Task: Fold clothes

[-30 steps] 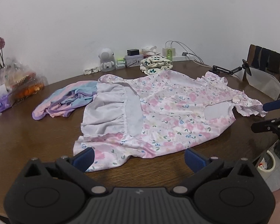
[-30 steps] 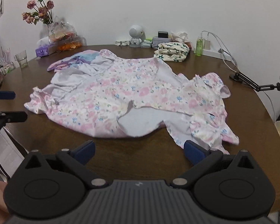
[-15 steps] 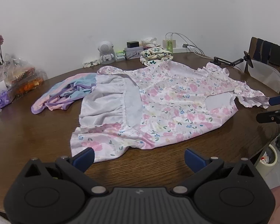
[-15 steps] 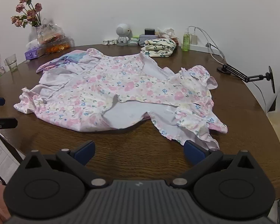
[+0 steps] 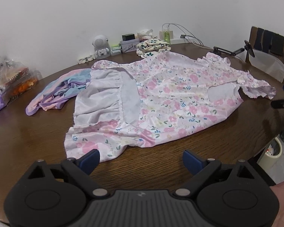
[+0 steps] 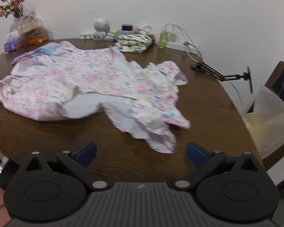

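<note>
closing wide left gripper (image 5: 141,159) jaws, floral dress (image 5: 161,98) hem beside them.

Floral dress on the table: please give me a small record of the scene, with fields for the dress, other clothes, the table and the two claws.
dress: floral dress spread flat, unfolded, hem partly turned over
other clothes: pastel striped garment bunched beside the dress; folded cream floral cloth at the far edge
table: round dark wood table
left claw: closing, nothing between its jaws, near the hem corner
right claw: open, empty, near the sleeve
</note>
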Available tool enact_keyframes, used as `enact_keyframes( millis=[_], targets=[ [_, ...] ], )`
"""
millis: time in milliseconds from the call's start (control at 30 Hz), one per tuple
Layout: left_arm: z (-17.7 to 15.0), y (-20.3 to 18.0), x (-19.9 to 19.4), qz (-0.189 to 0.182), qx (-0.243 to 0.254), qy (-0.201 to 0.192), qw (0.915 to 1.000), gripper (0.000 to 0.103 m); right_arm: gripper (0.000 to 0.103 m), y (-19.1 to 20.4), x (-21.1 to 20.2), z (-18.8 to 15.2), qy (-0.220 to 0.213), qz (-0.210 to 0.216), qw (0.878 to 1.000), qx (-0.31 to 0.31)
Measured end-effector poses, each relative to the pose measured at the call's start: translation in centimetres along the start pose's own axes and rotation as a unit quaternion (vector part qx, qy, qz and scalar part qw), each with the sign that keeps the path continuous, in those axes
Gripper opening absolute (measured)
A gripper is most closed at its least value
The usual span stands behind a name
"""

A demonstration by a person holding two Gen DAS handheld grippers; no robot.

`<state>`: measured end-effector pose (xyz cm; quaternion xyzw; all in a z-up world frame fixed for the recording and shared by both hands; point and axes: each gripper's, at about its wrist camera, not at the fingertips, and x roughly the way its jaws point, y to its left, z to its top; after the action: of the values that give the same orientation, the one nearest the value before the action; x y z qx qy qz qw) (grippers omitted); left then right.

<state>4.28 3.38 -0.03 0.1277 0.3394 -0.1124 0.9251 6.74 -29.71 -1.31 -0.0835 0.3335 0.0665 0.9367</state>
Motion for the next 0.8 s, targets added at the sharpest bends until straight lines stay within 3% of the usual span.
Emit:
enact_keyframes(
  millis=[100,167,300,433,633,733,800],
  targets=[
    [0.3,-0.6,0.7,-0.007,0.027,0.007,0.9996,0.088,0.102,-1.4,-0.1,-0.4,-0.007,-0.007,1.0,-0.019],
    [0.7,-1.3,1.2,-0.006,0.066,0.013,0.9977,0.087,0.102,-2.0,-0.3,-0.5,-0.023,-0.004,0.998,-0.06],
    [1.1,-2.2,2.4,-0.003,0.133,0.026,0.9908,0.08,0.102,-3.0,0.2,-0.1,-0.015,-0.021,0.989,-0.145],
    [1.9,-2.4,3.0,0.003,0.193,0.037,0.9804,0.069,0.091,-4.1,1.5,0.6,0.025,0.002,0.977,-0.21],
    [3.3,-3.2,4.4,-0.013,0.271,0.055,0.9609,0.056,0.087,-4.0,3.5,2.5,0.044,0.06,0.96,-0.271],
    [4.0,-3.4,5.2,-0.024,0.269,0.067,0.9604,0.037,0.081,-3.2,4.2,3.2,0.038,0.093,0.955,-0.278],
    [4.1,-3.3,5.4,-0.03,0.26,0.068,0.9626,0.024,0.064,-3.0,4.6,3.5,0.035,0.109,0.956,-0.271]
  ],
)
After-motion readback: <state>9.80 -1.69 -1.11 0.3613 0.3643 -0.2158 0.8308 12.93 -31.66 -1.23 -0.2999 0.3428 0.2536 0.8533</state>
